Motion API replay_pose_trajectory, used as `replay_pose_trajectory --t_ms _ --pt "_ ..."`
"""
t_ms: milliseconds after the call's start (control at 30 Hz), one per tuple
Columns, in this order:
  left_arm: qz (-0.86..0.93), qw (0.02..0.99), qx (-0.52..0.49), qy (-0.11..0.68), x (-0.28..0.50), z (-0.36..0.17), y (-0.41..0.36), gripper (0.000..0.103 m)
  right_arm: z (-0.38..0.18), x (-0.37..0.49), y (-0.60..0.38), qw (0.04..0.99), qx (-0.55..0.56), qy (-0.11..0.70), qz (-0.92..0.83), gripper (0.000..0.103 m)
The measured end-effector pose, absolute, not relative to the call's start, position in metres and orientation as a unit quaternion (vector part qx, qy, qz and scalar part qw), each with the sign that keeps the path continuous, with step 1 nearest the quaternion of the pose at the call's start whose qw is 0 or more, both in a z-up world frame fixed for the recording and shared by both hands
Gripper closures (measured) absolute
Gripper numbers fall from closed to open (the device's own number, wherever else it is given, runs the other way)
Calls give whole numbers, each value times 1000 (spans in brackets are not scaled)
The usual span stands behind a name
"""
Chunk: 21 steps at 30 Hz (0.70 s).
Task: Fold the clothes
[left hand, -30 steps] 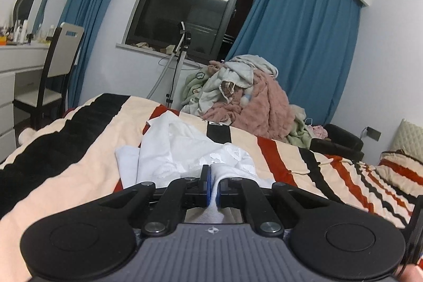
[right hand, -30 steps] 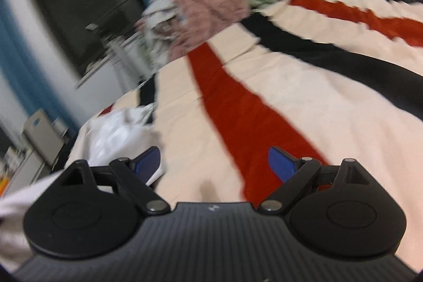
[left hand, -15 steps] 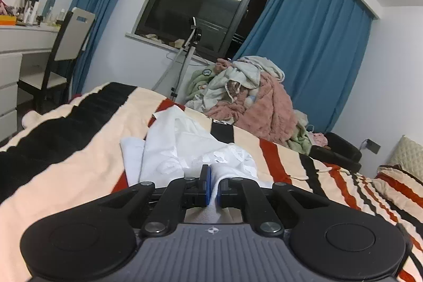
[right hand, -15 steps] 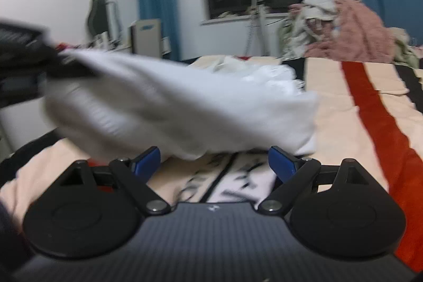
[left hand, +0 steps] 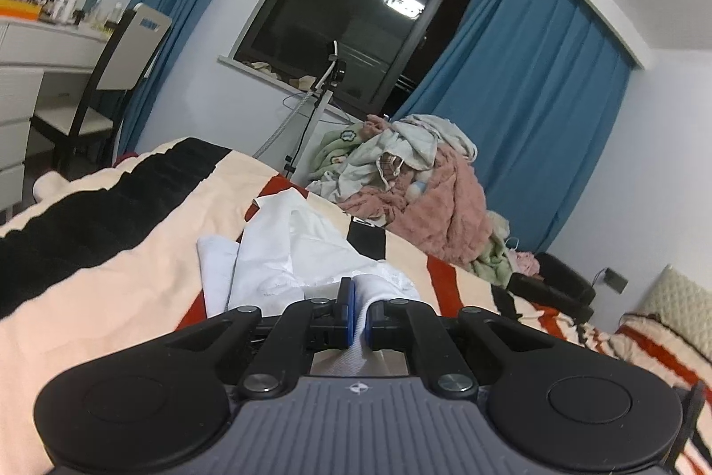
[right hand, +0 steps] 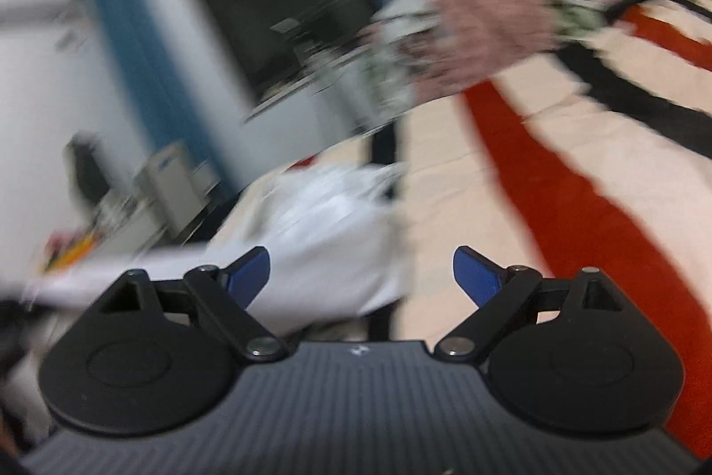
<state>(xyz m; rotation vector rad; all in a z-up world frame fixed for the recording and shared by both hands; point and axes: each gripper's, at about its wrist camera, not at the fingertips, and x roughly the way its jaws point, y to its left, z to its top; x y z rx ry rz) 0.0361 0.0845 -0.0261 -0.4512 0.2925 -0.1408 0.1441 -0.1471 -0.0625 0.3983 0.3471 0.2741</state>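
Observation:
A white garment [left hand: 285, 257] lies crumpled on the striped bedspread [left hand: 111, 252], running from the middle of the bed toward me. My left gripper [left hand: 359, 312] is shut on its near edge, a fold of white cloth pinched between the blue pads. In the blurred right wrist view the same white garment [right hand: 329, 234] stretches off to the left. My right gripper [right hand: 361, 274] is open over the bed, its blue fingertips [right hand: 474, 274] wide apart, with the cloth's edge lying beyond the left finger and nothing pinched.
A heap of pink, green and grey laundry [left hand: 414, 181] sits at the far side of the bed by the blue curtains [left hand: 525, 110]. A tripod stand [left hand: 320, 96] is under the dark window. A chair [left hand: 111, 83] and white dresser [left hand: 26, 74] stand left.
The right gripper swung back to the right, so the raised white cloth that filled its view half a second ago now sits lower left. The left gripper rolled slightly, still gripping the cloth.

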Motion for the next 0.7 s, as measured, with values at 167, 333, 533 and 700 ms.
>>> replay_pose_trajectory --t_ms 167,333,533,700 --pt "-79 960 -223 148 34 -28 82 99 -55 135 -77 970 19 133 205 13" --pt "-93 962 -203 160 39 -31 70 99 -58 151 -73 981 42 114 151 13" --pt "-121 962 -181 167 48 -34 57 99 -38 141 -114 990 106 69 55 13" --pt "-157 960 -180 149 44 -32 52 99 -40 148 -130 991 99 86 -16 13"
